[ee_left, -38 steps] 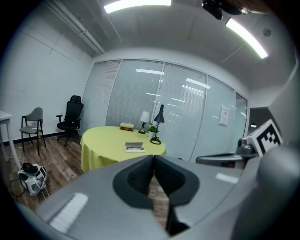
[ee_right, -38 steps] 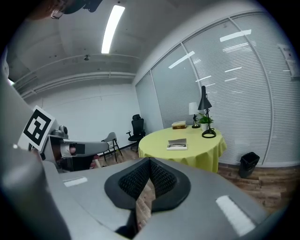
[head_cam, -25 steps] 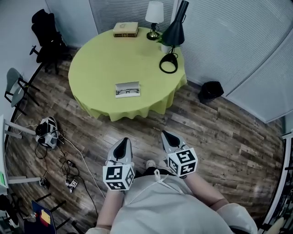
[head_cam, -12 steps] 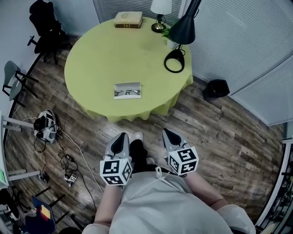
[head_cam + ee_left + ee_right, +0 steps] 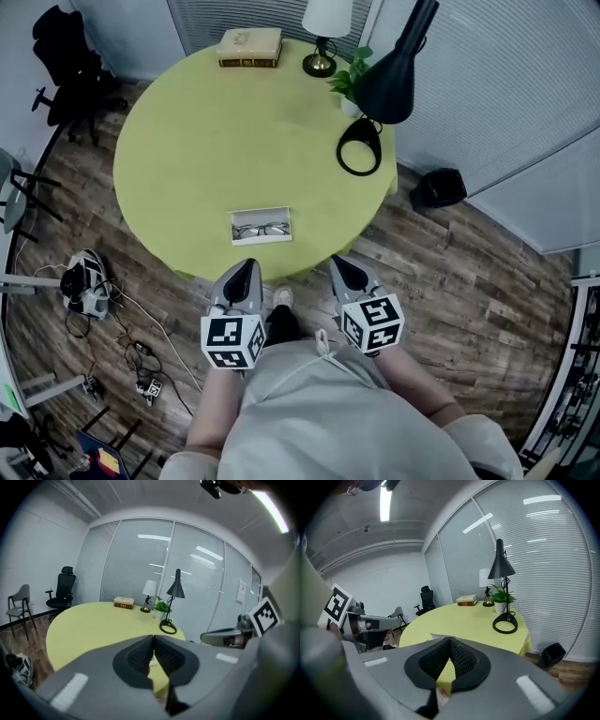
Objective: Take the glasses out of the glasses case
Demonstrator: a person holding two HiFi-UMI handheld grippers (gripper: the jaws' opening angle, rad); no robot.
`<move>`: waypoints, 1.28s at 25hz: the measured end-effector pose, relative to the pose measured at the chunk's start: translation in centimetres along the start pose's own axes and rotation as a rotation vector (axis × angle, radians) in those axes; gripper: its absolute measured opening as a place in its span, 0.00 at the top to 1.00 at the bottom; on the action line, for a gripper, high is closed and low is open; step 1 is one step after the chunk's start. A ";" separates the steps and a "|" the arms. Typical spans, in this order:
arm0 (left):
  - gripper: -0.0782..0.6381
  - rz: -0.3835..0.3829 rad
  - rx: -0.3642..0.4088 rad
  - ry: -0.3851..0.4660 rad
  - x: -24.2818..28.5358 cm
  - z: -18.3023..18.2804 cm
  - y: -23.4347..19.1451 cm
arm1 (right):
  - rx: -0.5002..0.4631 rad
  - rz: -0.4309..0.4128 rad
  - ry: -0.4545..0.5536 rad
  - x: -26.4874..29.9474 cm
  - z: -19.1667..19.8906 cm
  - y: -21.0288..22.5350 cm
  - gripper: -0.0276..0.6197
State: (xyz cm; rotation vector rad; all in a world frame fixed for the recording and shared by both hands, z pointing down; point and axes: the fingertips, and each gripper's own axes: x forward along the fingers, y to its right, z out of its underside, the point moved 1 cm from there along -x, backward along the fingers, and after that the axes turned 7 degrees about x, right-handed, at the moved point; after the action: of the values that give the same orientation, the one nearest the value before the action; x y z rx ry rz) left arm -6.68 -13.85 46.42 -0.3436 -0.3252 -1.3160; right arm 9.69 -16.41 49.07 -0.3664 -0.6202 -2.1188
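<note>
An open white glasses case (image 5: 262,227) lies near the front edge of the round yellow-green table (image 5: 187,141), with dark-framed glasses (image 5: 261,229) inside it. My left gripper (image 5: 247,268) is shut and holds nothing; it hangs just short of the table edge, below the case. The right gripper (image 5: 339,264) is also shut and empty, to the case's right and just off the table's edge. In the left gripper view the left gripper (image 5: 153,641) points across the table. In the right gripper view the right gripper (image 5: 450,644) points at the table, and the case's (image 5: 435,636) pale edge shows above it.
At the table's far side are a book (image 5: 249,47), a white-shaded lamp (image 5: 326,28), a small plant (image 5: 351,82) and a black desk lamp (image 5: 384,84) with a ring base (image 5: 360,150). A black bin (image 5: 438,187) stands right, a chair (image 5: 64,66) and cables (image 5: 89,286) left.
The person has walked up to the table: the table and case now lie much closer, and both grippers have come from over the floor to the table's front edge. Both stay shut.
</note>
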 end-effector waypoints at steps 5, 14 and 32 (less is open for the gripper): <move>0.88 0.039 0.071 -0.013 4.5 -1.3 -3.5 | 0.012 0.025 -0.014 5.1 -2.3 0.5 0.96; 0.88 0.186 0.130 -0.079 10.5 0.9 -7.5 | 0.028 0.027 -0.069 11.9 -2.3 1.0 0.96; 0.76 0.611 0.672 -0.445 17.2 10.1 -5.5 | 0.064 -0.006 -0.177 16.3 0.8 1.4 0.96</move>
State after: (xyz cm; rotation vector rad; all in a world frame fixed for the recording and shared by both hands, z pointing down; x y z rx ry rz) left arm -8.57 -25.88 63.12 -0.1356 -0.9271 -0.4688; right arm 1.54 -27.59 57.74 -0.5204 -0.7892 -2.0813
